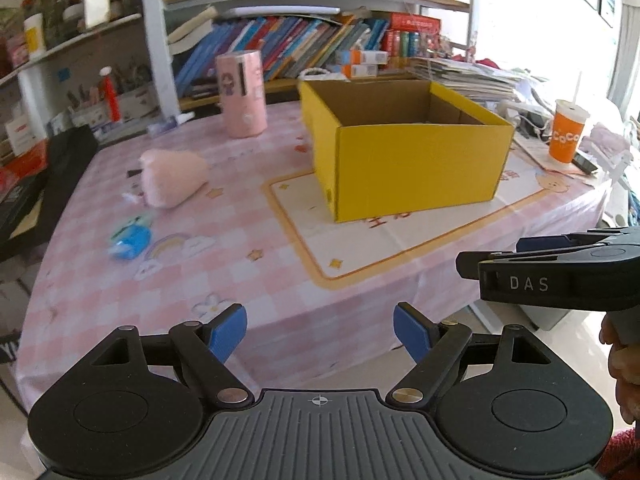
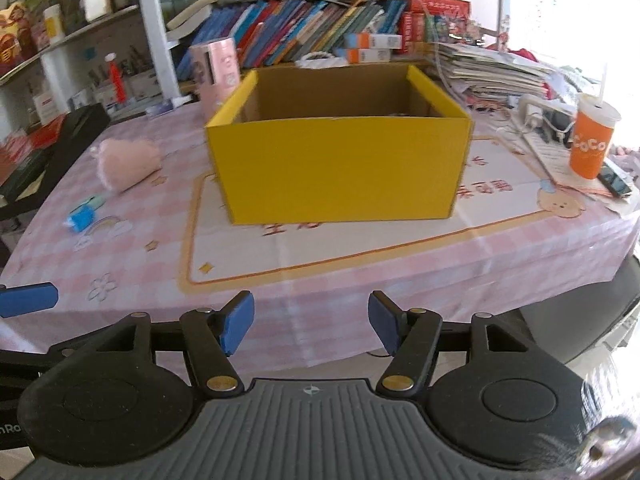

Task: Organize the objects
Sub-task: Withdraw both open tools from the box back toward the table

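Observation:
An open yellow cardboard box (image 1: 416,164) (image 2: 340,168) stands on the pink checked tablecloth (image 1: 168,288) (image 2: 132,264). Left of it lie a pink plush toy (image 1: 174,178) (image 2: 126,162) and a small blue and green object (image 1: 130,238) (image 2: 85,212). A tall pink cylinder (image 1: 242,94) (image 2: 216,74) stands behind them. My left gripper (image 1: 320,330) hovers open over the table's near edge, nothing between its blue pads. My right gripper (image 2: 311,326) is open and empty too, in front of the box; in the left wrist view it appears side-on at the right (image 1: 532,258).
An orange paper cup with a straw (image 1: 566,130) (image 2: 592,140) stands at the table's right, beside a stack of papers (image 2: 492,70) and a phone (image 2: 614,182). Bookshelves (image 1: 288,44) back the table. A black case (image 1: 60,176) lies along the left edge.

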`<state>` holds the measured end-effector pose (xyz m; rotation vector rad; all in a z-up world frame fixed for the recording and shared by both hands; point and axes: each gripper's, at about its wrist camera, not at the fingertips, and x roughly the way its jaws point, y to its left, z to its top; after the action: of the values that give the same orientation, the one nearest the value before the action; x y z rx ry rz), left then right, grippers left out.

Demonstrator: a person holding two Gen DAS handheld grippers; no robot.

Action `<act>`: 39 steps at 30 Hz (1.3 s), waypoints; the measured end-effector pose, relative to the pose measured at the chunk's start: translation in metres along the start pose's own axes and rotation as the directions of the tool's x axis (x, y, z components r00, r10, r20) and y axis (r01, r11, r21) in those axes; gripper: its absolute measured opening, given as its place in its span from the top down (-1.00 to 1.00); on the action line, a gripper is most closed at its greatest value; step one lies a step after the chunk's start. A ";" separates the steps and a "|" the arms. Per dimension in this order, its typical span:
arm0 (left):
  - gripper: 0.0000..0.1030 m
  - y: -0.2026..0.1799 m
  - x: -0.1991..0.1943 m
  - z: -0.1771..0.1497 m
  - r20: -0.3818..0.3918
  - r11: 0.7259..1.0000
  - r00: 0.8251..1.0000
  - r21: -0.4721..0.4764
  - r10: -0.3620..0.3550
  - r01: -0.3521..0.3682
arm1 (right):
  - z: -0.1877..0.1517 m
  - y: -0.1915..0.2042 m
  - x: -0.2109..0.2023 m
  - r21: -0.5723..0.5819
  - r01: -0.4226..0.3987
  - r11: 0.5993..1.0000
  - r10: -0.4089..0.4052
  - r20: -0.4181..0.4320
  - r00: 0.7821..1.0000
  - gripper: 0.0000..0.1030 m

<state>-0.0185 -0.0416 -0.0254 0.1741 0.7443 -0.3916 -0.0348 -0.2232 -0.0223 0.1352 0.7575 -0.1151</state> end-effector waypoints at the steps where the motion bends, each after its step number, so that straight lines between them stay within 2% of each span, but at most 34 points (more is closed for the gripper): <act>1: -0.61 0.003 -0.003 -0.002 0.001 1.000 1.000 -0.006 0.007 -0.007 | -0.001 0.004 -0.001 -0.006 -0.008 1.000 0.008 -0.001 1.000 -0.20; 23: -0.62 0.074 -0.054 -0.031 0.040 0.975 0.985 -0.149 0.170 -0.162 | -0.002 0.100 -0.010 -0.186 -0.174 0.967 0.179 0.012 0.984 -0.30; 39: -0.62 0.101 -0.061 -0.038 0.043 0.960 0.976 -0.195 0.215 -0.203 | 0.001 0.138 -0.007 -0.249 -0.226 0.942 0.235 0.005 0.972 -0.31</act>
<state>-0.0417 0.0788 -0.0096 0.0590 0.6882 -0.1227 -0.0181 -0.0870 -0.0059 -0.0156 0.7102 0.1999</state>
